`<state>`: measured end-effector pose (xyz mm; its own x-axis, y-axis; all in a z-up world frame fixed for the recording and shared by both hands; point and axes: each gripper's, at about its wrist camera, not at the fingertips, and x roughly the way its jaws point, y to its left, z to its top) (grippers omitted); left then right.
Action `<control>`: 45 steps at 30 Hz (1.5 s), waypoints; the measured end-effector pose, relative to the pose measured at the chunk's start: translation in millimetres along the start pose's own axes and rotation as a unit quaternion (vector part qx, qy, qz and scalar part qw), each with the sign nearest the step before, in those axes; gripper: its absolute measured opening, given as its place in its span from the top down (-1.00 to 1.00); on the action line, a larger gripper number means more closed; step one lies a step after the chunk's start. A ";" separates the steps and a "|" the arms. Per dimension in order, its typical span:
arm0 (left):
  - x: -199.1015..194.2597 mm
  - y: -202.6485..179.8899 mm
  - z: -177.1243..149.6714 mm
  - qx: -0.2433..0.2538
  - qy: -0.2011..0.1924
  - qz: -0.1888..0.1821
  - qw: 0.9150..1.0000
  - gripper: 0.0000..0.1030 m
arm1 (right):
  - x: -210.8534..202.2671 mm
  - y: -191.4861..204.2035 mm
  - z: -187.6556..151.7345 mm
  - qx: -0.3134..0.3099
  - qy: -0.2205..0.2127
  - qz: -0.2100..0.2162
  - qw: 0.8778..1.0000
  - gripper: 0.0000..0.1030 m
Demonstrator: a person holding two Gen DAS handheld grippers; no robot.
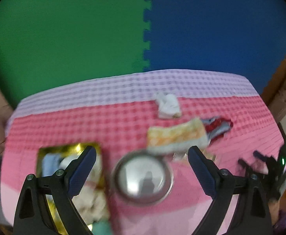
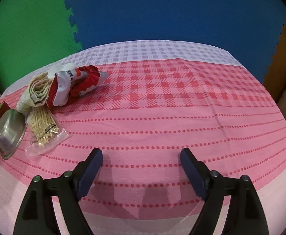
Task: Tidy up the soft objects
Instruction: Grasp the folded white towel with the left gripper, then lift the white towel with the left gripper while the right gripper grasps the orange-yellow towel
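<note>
Cloths [image 2: 44, 90] lie well off to the left of our right gripper [image 2: 141, 156]. We hold its jaws wide, gripping nothing. Our left gripper [image 1: 142, 154] gapes too.

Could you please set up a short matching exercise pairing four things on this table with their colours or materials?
Things:
1. bowl
2. red-and-white cloth
3. tablecloth
4. bag of wooden sticks

Descriptions:
A. clear plastic, tan contents
B. pink with red dots and checks
C. shiny metal
D. white with red trim and dark lettering

Pairs: 1-C, 2-D, 3-B, 4-A
</note>
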<state>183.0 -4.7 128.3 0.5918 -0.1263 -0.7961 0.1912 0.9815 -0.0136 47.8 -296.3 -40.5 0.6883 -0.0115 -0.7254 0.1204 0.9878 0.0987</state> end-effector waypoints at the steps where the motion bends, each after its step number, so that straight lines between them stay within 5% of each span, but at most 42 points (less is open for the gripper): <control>1: 9.2 -3.5 8.8 0.004 0.002 -0.008 1.000 -0.81 | -0.7 -0.7 0.0 0.001 -0.001 0.004 1.000 -0.63; 13: 156.6 -19.7 79.5 0.014 0.102 -0.066 0.992 -0.80 | -6.3 -5.4 -0.5 0.014 -0.011 0.037 0.999 -0.63; 21: 202.9 -26.0 92.2 -0.010 0.141 -0.090 0.986 -0.80 | -7.6 -8.9 0.1 0.024 -0.013 0.048 0.998 -0.63; 25: 217.9 -40.4 91.1 0.015 0.165 -0.079 0.983 -0.80 | -8.0 -10.7 1.0 0.031 -0.015 0.051 0.998 -0.63; 28: 231.8 -53.0 80.9 0.039 0.186 -0.064 0.980 -0.33 | -8.4 -13.1 2.0 0.037 -0.018 0.053 0.998 -0.63; 30: 224.3 -63.4 78.4 0.070 0.157 -0.044 0.984 0.49 | -8.5 -14.7 2.8 0.042 -0.020 0.053 0.998 -0.63; 33: 214.5 -56.9 84.4 0.030 0.152 -0.064 0.986 0.57 | -9.0 -18.2 3.2 0.050 -0.022 0.054 0.997 -0.63; 36: 186.3 -47.2 86.7 0.000 0.106 -0.069 0.992 0.57 | -9.0 -20.1 3.5 0.053 -0.023 0.057 0.997 -0.63; 39: 144.0 -27.0 80.8 -0.062 0.064 -0.118 0.989 0.55 | -9.3 -21.6 3.4 0.056 -0.023 0.058 0.996 -0.63; 45: 51.8 -14.8 37.1 -0.070 0.017 -0.109 0.991 0.52 | -12.0 -20.5 1.2 0.055 -0.021 0.056 0.997 -0.63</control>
<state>239.9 -31.1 109.7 0.5220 -0.3345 -0.7846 0.1997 0.9423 -0.2689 37.9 -316.6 -33.0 0.7304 0.0898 -0.6771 0.1176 0.9600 0.2541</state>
